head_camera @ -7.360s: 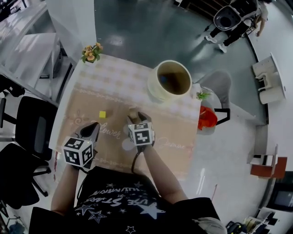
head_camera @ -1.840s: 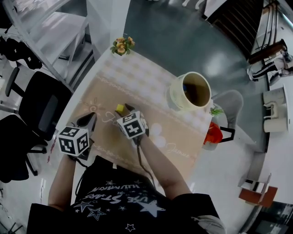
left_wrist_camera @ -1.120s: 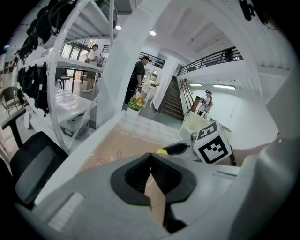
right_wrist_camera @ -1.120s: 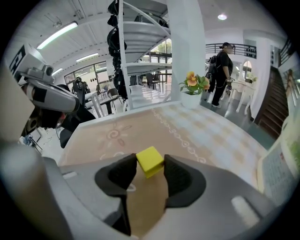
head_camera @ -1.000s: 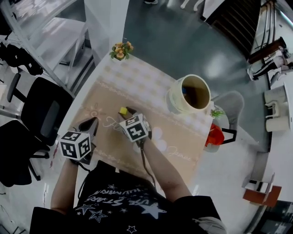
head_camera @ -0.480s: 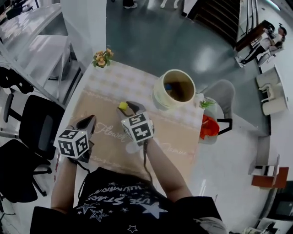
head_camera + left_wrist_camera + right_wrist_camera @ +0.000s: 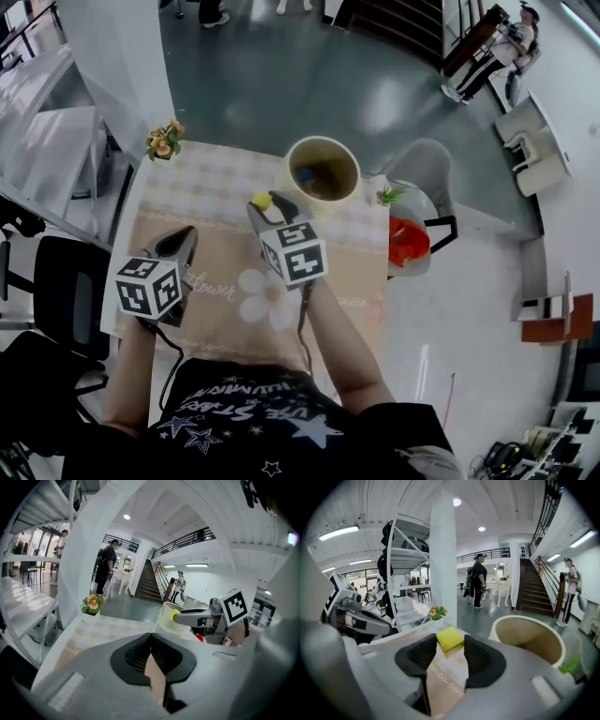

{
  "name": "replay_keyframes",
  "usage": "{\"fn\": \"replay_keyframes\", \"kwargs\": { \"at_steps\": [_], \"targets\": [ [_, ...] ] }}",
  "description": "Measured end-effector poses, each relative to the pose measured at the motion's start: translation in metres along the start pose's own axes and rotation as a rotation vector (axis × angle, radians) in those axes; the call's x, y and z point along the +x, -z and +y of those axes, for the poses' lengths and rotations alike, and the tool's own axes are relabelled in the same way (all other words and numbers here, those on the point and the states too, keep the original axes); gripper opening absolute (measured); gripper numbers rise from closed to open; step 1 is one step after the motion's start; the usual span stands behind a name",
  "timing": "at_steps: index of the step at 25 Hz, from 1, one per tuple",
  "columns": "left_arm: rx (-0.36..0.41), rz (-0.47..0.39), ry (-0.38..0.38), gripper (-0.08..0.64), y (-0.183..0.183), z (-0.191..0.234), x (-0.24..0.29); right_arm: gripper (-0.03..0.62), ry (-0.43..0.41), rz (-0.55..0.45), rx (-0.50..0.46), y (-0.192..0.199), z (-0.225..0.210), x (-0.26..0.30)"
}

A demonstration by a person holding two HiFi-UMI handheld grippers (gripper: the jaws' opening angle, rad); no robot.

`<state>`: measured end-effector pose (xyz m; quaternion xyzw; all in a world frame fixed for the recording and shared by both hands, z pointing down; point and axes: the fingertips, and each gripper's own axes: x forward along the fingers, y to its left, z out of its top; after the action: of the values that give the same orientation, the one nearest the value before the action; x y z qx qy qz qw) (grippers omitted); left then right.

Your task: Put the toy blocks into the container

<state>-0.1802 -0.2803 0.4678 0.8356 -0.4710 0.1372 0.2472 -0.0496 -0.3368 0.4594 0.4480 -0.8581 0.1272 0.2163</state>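
Right gripper (image 7: 450, 651): jaws clamped on the yellow block (image 7: 450, 639). The pads pinch two opposite faces near their tips, so most of the block stands clear of the jaws. I judge this grip is chosen so the block falls free once the jaws part.

The block is held in the air, just short of the container (image 7: 323, 169), at the rim nearest the person. It is not yet over the mouth.

Container: cream, round, open-topped, at the far side of the table (image 7: 217, 186). A blue block (image 7: 306, 174) already lies on its bottom, so the task is partly done.

Left gripper (image 7: 151, 636): jaws together, nothing between them. It is low over the mat, well apart from the container on the person's left (probably parked there to keep out of the carrying path).

Flower pot (image 7: 161, 141): well to the left of the container, at the table corner, clear of any move.

Next step, as I judge it: carry the block forward past the rim, then open. Releasing too early risks the block striking the rim and bouncing back onto the table.
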Motion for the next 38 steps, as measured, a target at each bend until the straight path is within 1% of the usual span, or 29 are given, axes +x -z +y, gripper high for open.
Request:
{"fn": "replay_keyframes", "kwargs": {
  "at_steps": [7,12,17,20,23,27,28,29,31,34,38],
  "targets": [
    [0.042,-0.011,0.073,0.011,-0.03,-0.018,0.03,0.186,0.147,-0.053,0.055,-0.02,-0.065,-0.023],
    [0.058,-0.001,0.123,0.011,-0.04,-0.026,0.048,0.186,0.25,-0.051,0.091,-0.02,-0.103,-0.032],
    [0.075,0.016,0.154,0.011,-0.04,-0.028,0.06,0.186,0.32,-0.027,0.12,-0.008,-0.127,-0.038],
    [0.066,0.017,0.163,0.011,-0.04,-0.03,0.062,0.186,0.351,-0.011,0.139,-0.001,-0.138,-0.039],
    [0.059,0.024,0.167,0.011,-0.037,-0.031,0.061,0.186,0.38,-0.008,0.155,0.001,-0.146,-0.042],
    [0.057,0.025,0.157,0.011,-0.035,-0.028,0.059,0.19,0.427,-0.016,0.152,-0.002,-0.156,-0.044],
    [0.052,0.023,0.155,0.011,-0.035,-0.027,0.059,0.195,0.436,-0.023,0.152,-0.003,-0.158,-0.045],
    [0.046,0.021,0.153,0.011,-0.035,-0.027,0.057,0.216,0.442,-0.033,0.154,-0.004,-0.158,-0.047],
    [0.035,0.021,0.15,0.011,-0.033,-0.027,0.055,0.221,0.443,-0.05,0.155,-0.007,-0.157,-0.051],
    [0.026,0.024,0.137,0.011,-0.029,-0.03,0.051,0.221,0.426,-0.066,0.149,-0.008,-0.15,-0.06],
    [0.024,0.017,0.118,0.011,-0.025,-0.045,0.044,0.221,0.391,-0.069,0.132,-0.003,-0.142,-0.071]
  ]
}}
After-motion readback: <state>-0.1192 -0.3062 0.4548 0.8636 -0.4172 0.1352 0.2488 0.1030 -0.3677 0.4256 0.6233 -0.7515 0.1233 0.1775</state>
